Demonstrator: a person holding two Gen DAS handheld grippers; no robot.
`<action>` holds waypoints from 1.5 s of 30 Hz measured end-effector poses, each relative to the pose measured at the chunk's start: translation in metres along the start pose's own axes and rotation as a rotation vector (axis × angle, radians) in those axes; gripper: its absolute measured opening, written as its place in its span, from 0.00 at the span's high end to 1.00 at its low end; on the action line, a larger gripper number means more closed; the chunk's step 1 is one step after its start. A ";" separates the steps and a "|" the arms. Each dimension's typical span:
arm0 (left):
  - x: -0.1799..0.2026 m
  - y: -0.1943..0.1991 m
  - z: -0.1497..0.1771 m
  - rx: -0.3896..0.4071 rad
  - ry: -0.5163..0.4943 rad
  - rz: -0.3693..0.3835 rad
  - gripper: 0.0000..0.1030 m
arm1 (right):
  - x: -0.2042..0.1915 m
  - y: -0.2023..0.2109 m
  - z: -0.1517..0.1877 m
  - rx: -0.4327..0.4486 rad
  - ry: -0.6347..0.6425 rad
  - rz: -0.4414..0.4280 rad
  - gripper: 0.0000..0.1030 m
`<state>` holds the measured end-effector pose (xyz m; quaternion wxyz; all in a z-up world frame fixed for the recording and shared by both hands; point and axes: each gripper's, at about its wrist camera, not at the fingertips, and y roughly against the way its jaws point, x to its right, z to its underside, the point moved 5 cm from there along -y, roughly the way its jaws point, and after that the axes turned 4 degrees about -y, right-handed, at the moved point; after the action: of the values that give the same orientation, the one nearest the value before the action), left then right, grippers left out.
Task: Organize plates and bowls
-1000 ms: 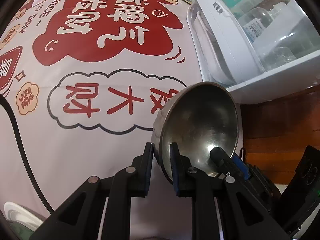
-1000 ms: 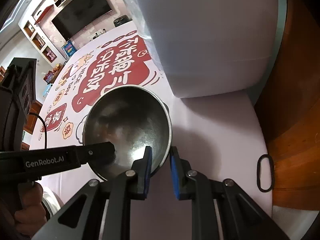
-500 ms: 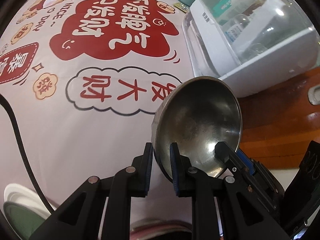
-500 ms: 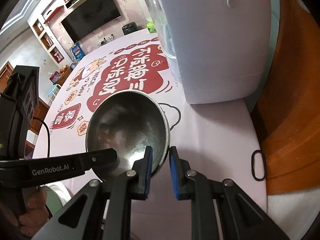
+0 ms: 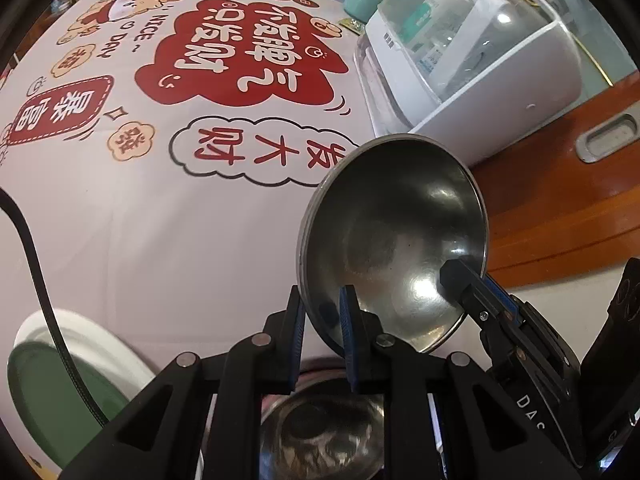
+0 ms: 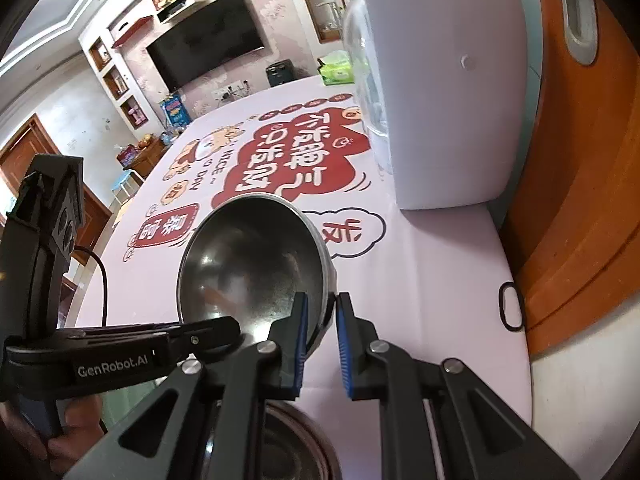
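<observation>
Steel bowl (image 5: 394, 240) in the air above the surface (image 5: 160, 240), tilted, hollow side turned to the cameras; plain grey metal, thin rolled rim, inside dull with a few bright reflections and faint marks near the bottom; held from two sides; left gripper (image 5: 322, 320) clamped on the near rim, one pad inside and one outside; right gripper (image 6: 322, 322) clamped on the opposite rim in the same way. Second steel bowl (image 5: 320, 432) lower down, behind the left gripper's arms, mostly hidden and blurred. White plate (image 5: 92, 344) with a green plate (image 5: 40, 392) on it at the lower left, both cut by the edge and crossed by a black cable (image 5: 36, 264). Cloth with red characters on the surface; white sterilizer (image 5: 472, 76) with clear lid at the far right; contents hard to make out.
</observation>
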<state>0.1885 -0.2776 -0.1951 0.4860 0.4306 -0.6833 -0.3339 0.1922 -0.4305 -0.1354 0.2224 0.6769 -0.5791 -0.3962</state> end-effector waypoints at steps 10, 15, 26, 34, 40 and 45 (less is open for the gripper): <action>0.003 0.028 0.036 0.004 -0.014 0.005 0.85 | -0.017 0.032 0.020 0.024 0.062 -0.028 0.88; 0.005 0.036 0.051 -0.013 -0.026 0.004 0.85 | -0.022 0.049 0.031 0.030 0.099 -0.019 0.90; 0.009 0.040 0.077 -0.076 -0.054 0.010 0.85 | -0.032 0.066 0.054 0.008 0.151 0.019 0.91; 0.004 0.039 0.100 -0.136 -0.053 0.011 0.85 | -0.035 0.067 0.075 -0.055 0.153 0.022 0.90; 0.003 0.037 0.111 -0.160 -0.046 0.015 0.84 | -0.037 0.068 0.087 -0.080 0.161 0.042 0.90; 0.005 0.034 0.119 -0.176 -0.040 0.026 0.80 | -0.034 0.069 0.094 -0.096 0.154 0.056 0.90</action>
<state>0.0654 -0.2639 -0.1994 0.5125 0.3706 -0.6663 -0.3950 0.0747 -0.3994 -0.1287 0.3094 0.6774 -0.5593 -0.3641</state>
